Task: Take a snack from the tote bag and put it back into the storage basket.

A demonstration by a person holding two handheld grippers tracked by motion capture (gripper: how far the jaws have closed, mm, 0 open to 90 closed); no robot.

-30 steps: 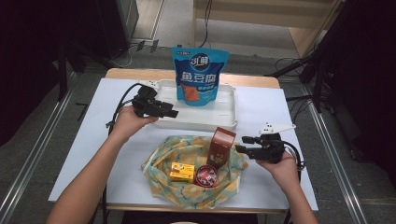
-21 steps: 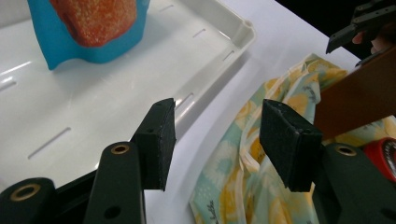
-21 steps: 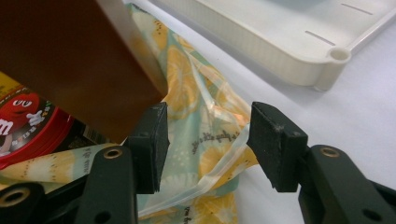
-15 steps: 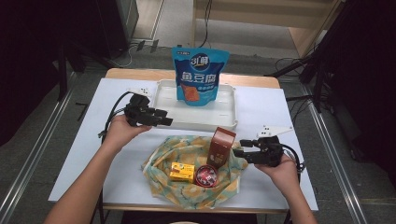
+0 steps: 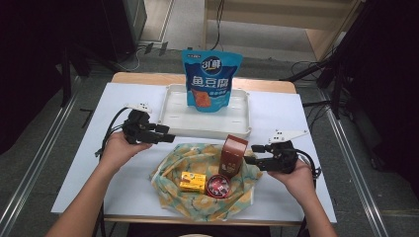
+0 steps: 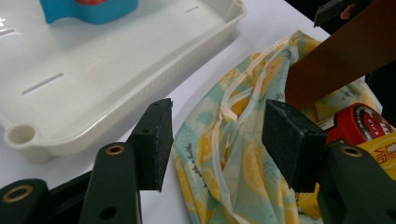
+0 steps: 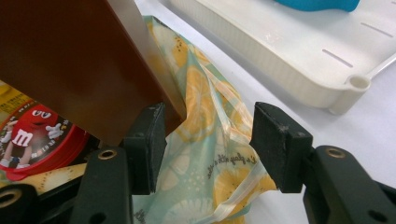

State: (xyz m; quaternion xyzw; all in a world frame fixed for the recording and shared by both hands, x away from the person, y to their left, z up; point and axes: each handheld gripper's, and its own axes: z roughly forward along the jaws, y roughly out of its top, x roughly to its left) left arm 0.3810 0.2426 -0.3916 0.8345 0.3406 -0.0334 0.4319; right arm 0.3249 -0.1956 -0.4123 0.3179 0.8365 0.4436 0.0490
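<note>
Thin lemon-print cloth bag (image 5: 207, 190), soft and creased (drawstring hem visible). Smooth matt brown cardboard box (image 5: 232, 155). Glossy red round tin (image 5: 218, 185). White moulded plastic tray (image 5: 205, 121), faintly shiny. Glossy blue foil pouch (image 5: 211, 79). Matt white tabletop (image 5: 99, 168).

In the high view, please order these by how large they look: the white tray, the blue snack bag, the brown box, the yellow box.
1. white tray
2. blue snack bag
3. brown box
4. yellow box

The bag stands farther from the camera, yet the order looks clear.
</note>
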